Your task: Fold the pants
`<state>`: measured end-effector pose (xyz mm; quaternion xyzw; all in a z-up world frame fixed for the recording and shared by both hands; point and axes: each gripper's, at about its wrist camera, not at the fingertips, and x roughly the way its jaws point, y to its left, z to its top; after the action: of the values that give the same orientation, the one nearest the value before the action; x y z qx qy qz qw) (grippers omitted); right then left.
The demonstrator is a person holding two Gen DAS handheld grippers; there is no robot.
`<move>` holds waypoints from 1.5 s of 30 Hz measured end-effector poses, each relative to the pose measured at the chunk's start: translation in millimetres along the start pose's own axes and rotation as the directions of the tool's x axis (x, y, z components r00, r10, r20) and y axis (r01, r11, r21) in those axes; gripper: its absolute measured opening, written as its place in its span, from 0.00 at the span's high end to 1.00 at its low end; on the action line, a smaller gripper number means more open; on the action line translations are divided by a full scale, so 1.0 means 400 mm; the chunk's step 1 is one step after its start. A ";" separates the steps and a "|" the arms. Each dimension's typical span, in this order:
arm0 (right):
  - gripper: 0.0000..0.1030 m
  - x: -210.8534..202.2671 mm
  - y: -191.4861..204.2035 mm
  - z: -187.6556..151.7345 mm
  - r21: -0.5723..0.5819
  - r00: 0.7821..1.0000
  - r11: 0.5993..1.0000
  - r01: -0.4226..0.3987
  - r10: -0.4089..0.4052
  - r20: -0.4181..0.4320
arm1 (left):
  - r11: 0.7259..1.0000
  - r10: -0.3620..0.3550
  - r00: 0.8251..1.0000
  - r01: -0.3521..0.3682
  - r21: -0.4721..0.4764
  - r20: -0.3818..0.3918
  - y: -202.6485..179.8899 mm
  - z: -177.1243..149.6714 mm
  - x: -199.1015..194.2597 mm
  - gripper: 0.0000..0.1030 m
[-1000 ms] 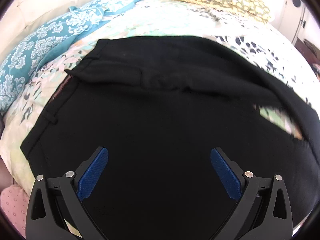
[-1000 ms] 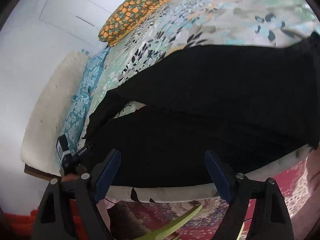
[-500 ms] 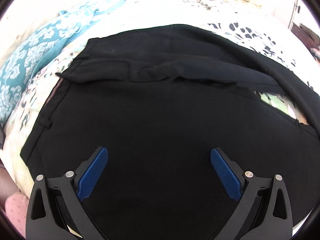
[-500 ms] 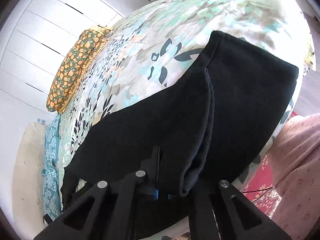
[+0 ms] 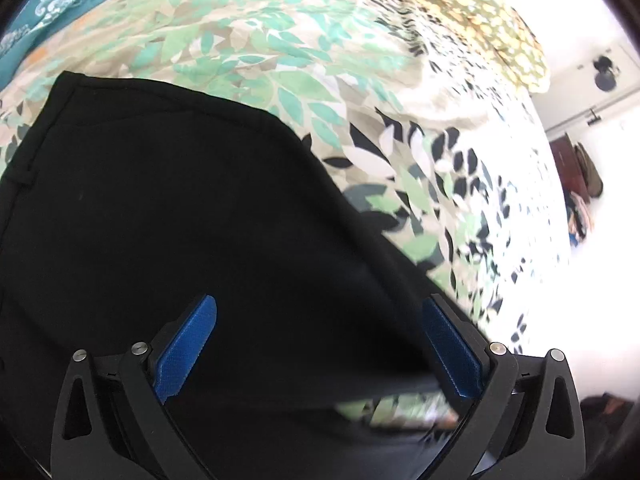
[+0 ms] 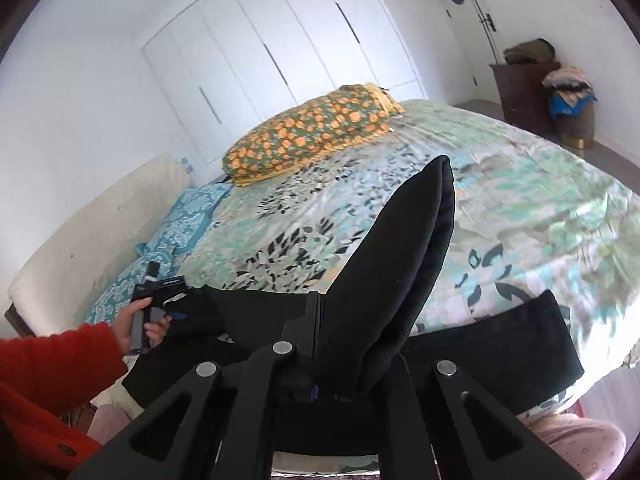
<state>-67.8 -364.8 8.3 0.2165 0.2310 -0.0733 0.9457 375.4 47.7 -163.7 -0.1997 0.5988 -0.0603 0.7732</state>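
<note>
right gripper (image 6: 316, 376) jaws, wide apart a sec ago, now clenched on the black pants (image 6: 400, 264) leg end, which has come up off the bedspread (image 6: 540, 200) & sticks up toward far side. rest of pants lies flat on near edge of bed. left gripper (image 5: 320, 344) still released, pads clear of cloth, now over the pants' right part, waistband at far left.

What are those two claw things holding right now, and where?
The right gripper is clamped on the black pants at the leg ends, lifting them. The left gripper has open jaws, holding nothing.
</note>
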 end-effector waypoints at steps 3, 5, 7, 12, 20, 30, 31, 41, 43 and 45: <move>0.96 -0.065 0.027 0.000 -0.048 0.998 0.997 -0.057 0.058 0.028 | 0.998 0.038 0.999 -0.038 -0.040 -0.004 -0.003 0.024 0.027 0.01; 0.96 -0.115 0.038 -0.002 -0.071 0.995 0.994 -0.087 0.090 0.043 | 0.996 0.060 0.998 -0.060 -0.072 0.004 0.003 0.037 0.033 0.01; 0.96 -0.163 0.040 0.001 -0.088 0.993 0.991 -0.105 0.109 0.051 | 0.993 0.055 0.998 -0.053 -0.104 0.019 0.012 0.053 0.030 0.01; 0.96 -0.167 -0.042 0.007 -0.012 0.997 0.997 -0.073 0.073 0.027 | 0.989 0.083 0.997 -0.082 -0.124 0.002 0.065 0.054 0.011 0.95; 0.96 0.012 -0.234 0.086 0.164 0.998 0.986 -0.029 0.037 -0.046 | 0.996 -0.075 0.930 0.087 -0.019 0.359 0.154 -0.082 -0.419 0.95; 0.96 0.196 -0.434 -0.102 0.100 0.798 0.943 0.316 -0.207 -0.567 | 0.981 0.031 0.996 -0.014 -0.195 0.081 0.374 -0.544 -0.216 0.88; 0.95 0.199 -0.446 -0.117 0.080 0.779 0.938 0.338 -0.231 -0.582 | 0.977 0.017 0.997 -0.002 -0.213 0.073 0.374 -0.555 -0.205 0.88; 0.42 0.160 -0.503 -0.110 0.273 0.859 0.933 0.233 -0.066 -0.507 | 0.981 0.006 0.996 0.010 -0.193 0.085 0.350 -0.559 -0.252 0.79; 0.36 0.163 -0.516 -0.095 0.310 0.875 0.927 0.211 -0.038 -0.482 | 0.981 0.004 0.996 0.013 -0.194 0.088 0.340 -0.548 -0.253 0.79; 0.50 0.179 -0.546 -0.084 0.350 0.869 0.910 0.224 -0.024 -0.494 | 0.980 0.003 0.996 0.015 -0.197 0.090 0.346 -0.543 -0.247 0.79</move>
<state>-70.4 -548.1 -134.1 0.3989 0.4516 -0.1243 0.7883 121.5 155.4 -171.5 -0.2798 0.5658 0.0062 0.7756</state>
